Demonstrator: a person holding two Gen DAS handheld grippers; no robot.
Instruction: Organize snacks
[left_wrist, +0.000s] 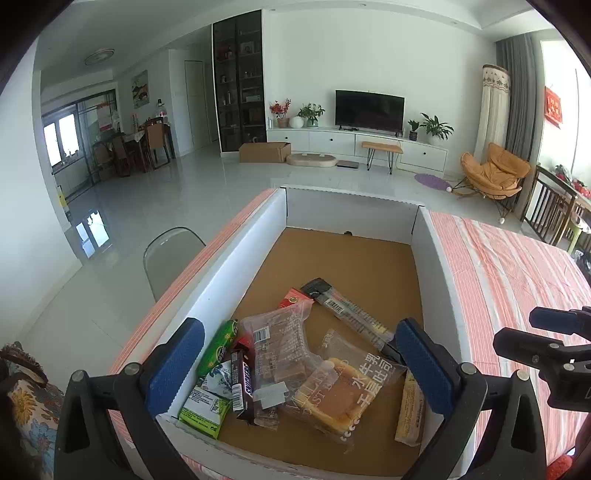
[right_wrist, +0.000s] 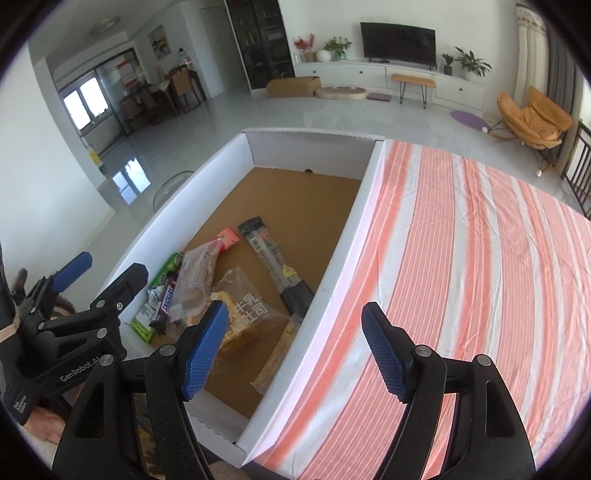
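A white cardboard box (left_wrist: 236, 266) with a brown floor stands on the striped table. At its near end lies a heap of snacks: a toast bread packet (left_wrist: 343, 391), a clear packet of brown cakes (left_wrist: 277, 343), a Snickers bar (left_wrist: 243, 380), a green tube (left_wrist: 218, 347), a green flat packet (left_wrist: 203, 410), a long clear and black packet (left_wrist: 347, 314) and a yellowish bar (left_wrist: 410, 410). My left gripper (left_wrist: 299, 369) hangs open over the heap, holding nothing. My right gripper (right_wrist: 295, 354) is open and empty, straddling the box's right wall (right_wrist: 343, 236) near the toast packet (right_wrist: 251, 314).
The far half of the box floor (right_wrist: 295, 192) is bare cardboard. An orange-and-white striped cloth (right_wrist: 461, 258) covers the table to the right of the box. A grey chair (left_wrist: 170, 254) stands left of the table, and a floral cushion (left_wrist: 26, 406) lies at the near left.
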